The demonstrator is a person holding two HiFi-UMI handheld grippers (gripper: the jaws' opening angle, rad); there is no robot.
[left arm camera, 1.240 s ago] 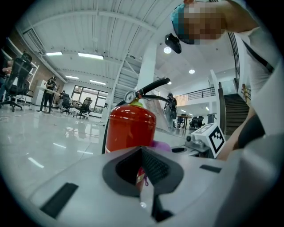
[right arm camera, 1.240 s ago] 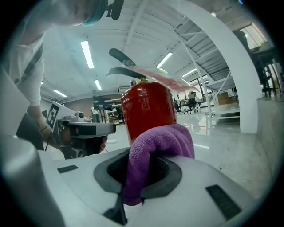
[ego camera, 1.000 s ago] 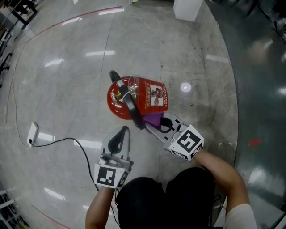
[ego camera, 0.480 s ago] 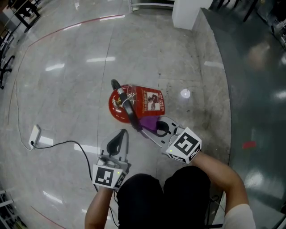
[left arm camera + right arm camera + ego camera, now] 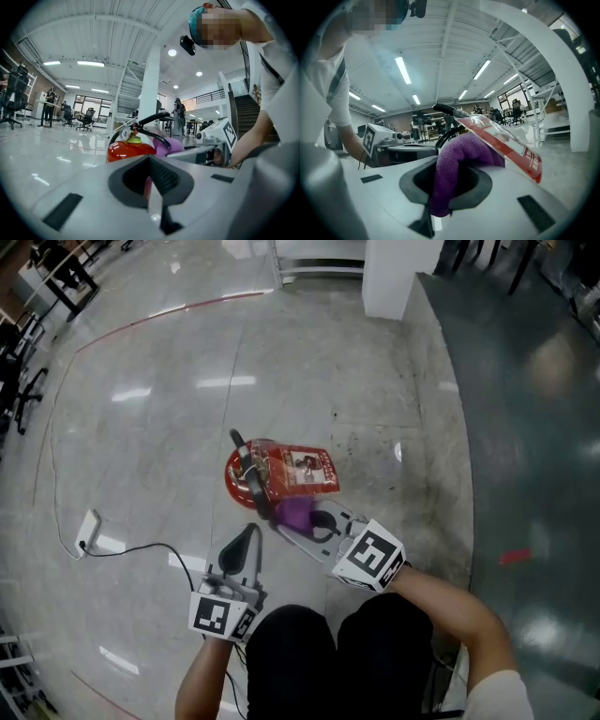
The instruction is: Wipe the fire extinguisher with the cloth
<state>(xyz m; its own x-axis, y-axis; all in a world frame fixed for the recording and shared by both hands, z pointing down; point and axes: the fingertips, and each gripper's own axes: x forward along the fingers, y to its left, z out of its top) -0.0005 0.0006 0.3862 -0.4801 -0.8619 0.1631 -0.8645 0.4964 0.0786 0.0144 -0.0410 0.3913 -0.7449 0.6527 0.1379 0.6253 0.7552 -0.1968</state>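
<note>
Red-painted steel is what the job centres on: the fire extinguisher stands on the glossy stone floor just ahead of the person's knees, its black handle and hose on top and its printed label turned towards the right side. A purple cloth is pressed against the near side of the body, just below the handle. The right tool pinches that cloth between its jaws, a fold bunching out past the tips and touching the extinguisher. The left tool hangs just beside the extinguisher on its near left, apart from it, its jaws pressed together with nothing held. I judge the wiping to be under way, with the cloth working the upper near flank. The next move seems to call for a firm sweep of the cloth down or around the body while the grip stays tight, and the left tool could steady the handle so the cylinder does not tip or slide on the slick floor. No open bin, box or tray shows here; the extinguisher is the only vessel, and it is sealed, so its contents cannot be seen. Farther off, a black cable runs to a white plug block at the left, and a white pillar rises at the top.
</note>
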